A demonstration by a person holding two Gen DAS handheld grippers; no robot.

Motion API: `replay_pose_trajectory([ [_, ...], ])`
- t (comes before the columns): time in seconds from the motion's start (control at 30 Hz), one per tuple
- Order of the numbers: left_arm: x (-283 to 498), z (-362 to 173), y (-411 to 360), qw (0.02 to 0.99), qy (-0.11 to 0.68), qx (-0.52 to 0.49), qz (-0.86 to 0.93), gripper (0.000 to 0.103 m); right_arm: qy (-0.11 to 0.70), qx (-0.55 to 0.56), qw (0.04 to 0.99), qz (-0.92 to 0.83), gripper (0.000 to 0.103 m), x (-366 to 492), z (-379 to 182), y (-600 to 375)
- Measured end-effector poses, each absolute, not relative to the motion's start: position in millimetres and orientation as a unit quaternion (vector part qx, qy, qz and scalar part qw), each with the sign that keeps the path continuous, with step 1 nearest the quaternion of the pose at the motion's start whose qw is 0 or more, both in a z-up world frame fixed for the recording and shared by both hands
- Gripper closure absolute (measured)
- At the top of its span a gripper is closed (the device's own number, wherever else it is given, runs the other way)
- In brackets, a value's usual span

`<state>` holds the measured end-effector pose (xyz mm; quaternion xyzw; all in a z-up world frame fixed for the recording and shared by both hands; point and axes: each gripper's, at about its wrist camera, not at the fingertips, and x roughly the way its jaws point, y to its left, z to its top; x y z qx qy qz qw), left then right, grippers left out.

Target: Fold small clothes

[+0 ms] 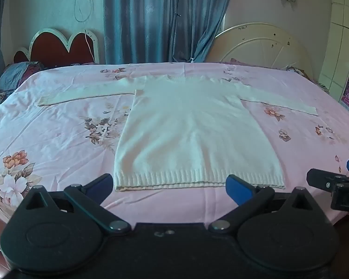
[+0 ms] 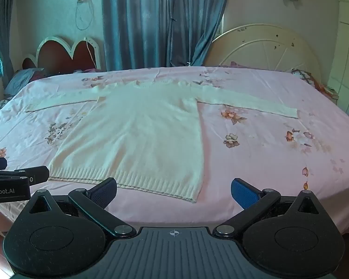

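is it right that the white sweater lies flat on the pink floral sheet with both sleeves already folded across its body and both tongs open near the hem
Not quite. The white sweater lies flat on the pink floral sheet, but both sleeves are spread out sideways, not folded, as the left wrist view shows. The left tongs and right tongs are indeed open near the hem.

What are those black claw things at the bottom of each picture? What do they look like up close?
They are two hand-held grippers. The left gripper and right gripper look alike: black plastic, two rounded teardrop plates, hinged link bars with silver rivets, and fingers tipped with blue textured pads. The right one's base is ribbed grey with a small crosshair mark. White lettering ending in "Robot.AI" shows on the left one's side. No cables or sleeves are visible.
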<state>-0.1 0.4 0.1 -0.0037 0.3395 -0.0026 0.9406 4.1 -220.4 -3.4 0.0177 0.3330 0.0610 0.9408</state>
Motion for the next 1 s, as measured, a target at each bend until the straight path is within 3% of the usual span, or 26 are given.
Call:
replay_pose_trajectory([
  [1.0,7.3,5.8,-2.3,0.941,0.339,0.011,-0.009,0.000,0.334,0.018,0.941,0.058,0.000,10.9,2.7,-217.5],
])
